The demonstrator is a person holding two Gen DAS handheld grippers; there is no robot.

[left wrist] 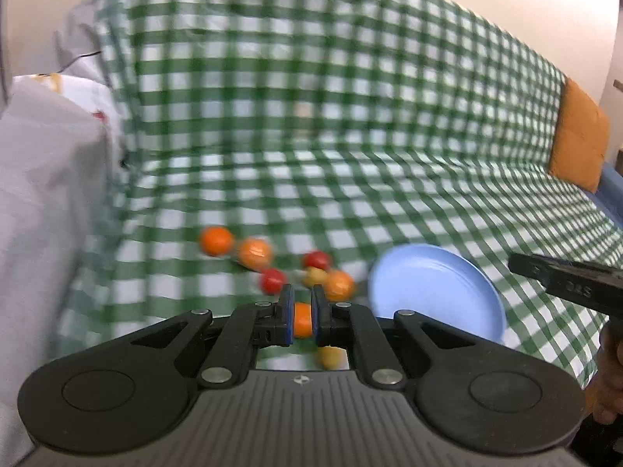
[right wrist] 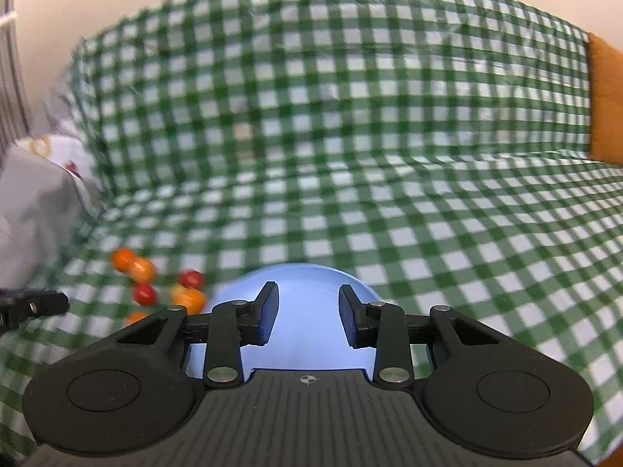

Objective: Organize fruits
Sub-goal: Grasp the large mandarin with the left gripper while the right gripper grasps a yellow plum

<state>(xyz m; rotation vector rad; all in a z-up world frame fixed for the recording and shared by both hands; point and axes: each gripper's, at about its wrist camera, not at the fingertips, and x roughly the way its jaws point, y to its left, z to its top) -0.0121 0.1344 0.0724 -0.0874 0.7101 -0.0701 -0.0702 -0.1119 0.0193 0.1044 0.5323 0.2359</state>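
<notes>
My left gripper point(left wrist: 302, 294) is shut on a small orange fruit point(left wrist: 302, 320), held just above the green checked cloth point(left wrist: 350, 179). Several loose fruits lie just beyond it: two orange ones point(left wrist: 216, 240) at the left, two red ones point(left wrist: 272, 280), and a yellow one point(left wrist: 331, 356) under the fingers. A light blue plate point(left wrist: 436, 288) sits to the right. My right gripper point(right wrist: 307, 295) hovers over the blue plate point(right wrist: 307, 276) with its jaws apart and nothing pressed between the pads. The fruit cluster point(right wrist: 145, 294) lies to its left.
The checked cloth covers a sofa seat and backrest. A grey and white pillow point(left wrist: 46, 194) lies at the left, and an orange cushion point(left wrist: 580, 136) at the far right. The right gripper's finger point(left wrist: 560, 276) and a hand point(left wrist: 609, 373) show beside the plate.
</notes>
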